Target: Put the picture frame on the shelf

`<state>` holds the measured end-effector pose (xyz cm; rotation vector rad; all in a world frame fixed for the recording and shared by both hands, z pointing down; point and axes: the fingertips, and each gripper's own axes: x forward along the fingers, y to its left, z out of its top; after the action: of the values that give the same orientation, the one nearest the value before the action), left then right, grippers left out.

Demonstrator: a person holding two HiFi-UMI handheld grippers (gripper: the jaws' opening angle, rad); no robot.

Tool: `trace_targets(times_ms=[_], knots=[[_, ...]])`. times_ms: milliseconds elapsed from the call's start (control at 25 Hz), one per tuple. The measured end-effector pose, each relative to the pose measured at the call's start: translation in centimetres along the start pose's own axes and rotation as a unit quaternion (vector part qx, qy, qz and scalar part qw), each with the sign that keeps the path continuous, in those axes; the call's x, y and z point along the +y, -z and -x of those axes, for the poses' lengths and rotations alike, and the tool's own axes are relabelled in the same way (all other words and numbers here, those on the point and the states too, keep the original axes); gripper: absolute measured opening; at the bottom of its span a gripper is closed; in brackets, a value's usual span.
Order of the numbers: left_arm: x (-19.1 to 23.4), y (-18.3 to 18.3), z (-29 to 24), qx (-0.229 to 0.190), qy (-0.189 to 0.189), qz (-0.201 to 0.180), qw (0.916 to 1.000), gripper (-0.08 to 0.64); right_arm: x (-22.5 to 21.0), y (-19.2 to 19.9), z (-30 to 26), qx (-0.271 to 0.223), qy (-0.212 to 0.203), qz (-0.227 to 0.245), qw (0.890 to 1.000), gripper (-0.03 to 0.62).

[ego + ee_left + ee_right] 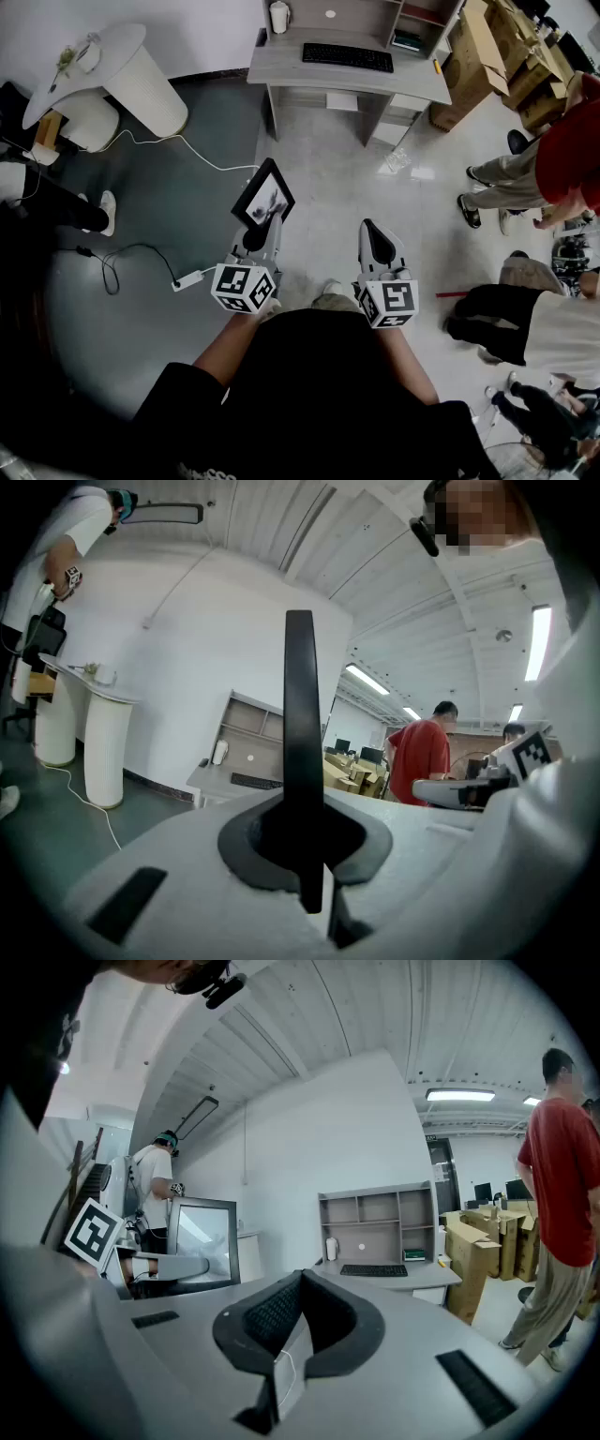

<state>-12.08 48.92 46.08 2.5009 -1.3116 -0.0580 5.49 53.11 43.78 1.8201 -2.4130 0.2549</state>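
Finding one, the grip: the left gripper (257,236) is clamped on the lower edge of the black-bordered rectangular picture frame (263,199); the left gripper view shows the frame (300,714) edge-on as a dark upright bar rising from between the closed pads of the left gripper (306,846).

Finding two, the spare hand: the right gripper (374,234) carries nothing; its own view shows the jaws of the right gripper (289,1326) brought together on air; the frame (202,1239) appears there off to its left, glass face turned that way.

Finding three, the governing relation: the grey desk-top shelf unit with open compartments (349,13) lies straight ahead of both grippers and well apart from them, across bare floor; the frame's long axis runs up and away from the left jaws toward that unit; judged from this, the left hand is the carrying hand and the approach must close the whole gap before any placing. The black keyboard (348,57) lies on the desk below the compartments.

Finding four, limits of view: the head view cuts off the top of the shelf unit (380,1211); the free room in each compartment cannot be judged; the frame's back and any stand are hidden; how deep the pads bite the frame cannot be told.
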Motion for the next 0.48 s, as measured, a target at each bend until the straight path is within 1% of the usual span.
trace_targets(times_ms=[200,280,400,480], knots=[[-0.6,0.4,-0.8,-0.004,-0.007,-0.007,0.9999,0.025,-1.6,0.0,1.1,-0.007,-0.005,0.001,1.000,0.012],[-1.0,0.8,-1.4,-0.003,-0.011,-0.009,0.9999,0.025,-2.6,0.7,1.3,0.007,-0.013,0.005,1.000,0.012],[-2.3,1.6,-2.6,0.009,-0.009,-0.009,0.9999,0.025,-4.4,2.9,1.2,0.041,-0.034,0.005,0.999,0.012],[-3.4,2.2,-3.2,0.018,-0.010,-0.014,0.9997,0.025,-5.4,3.8,1.5,0.048,-0.047,-0.002,0.998,0.012]])
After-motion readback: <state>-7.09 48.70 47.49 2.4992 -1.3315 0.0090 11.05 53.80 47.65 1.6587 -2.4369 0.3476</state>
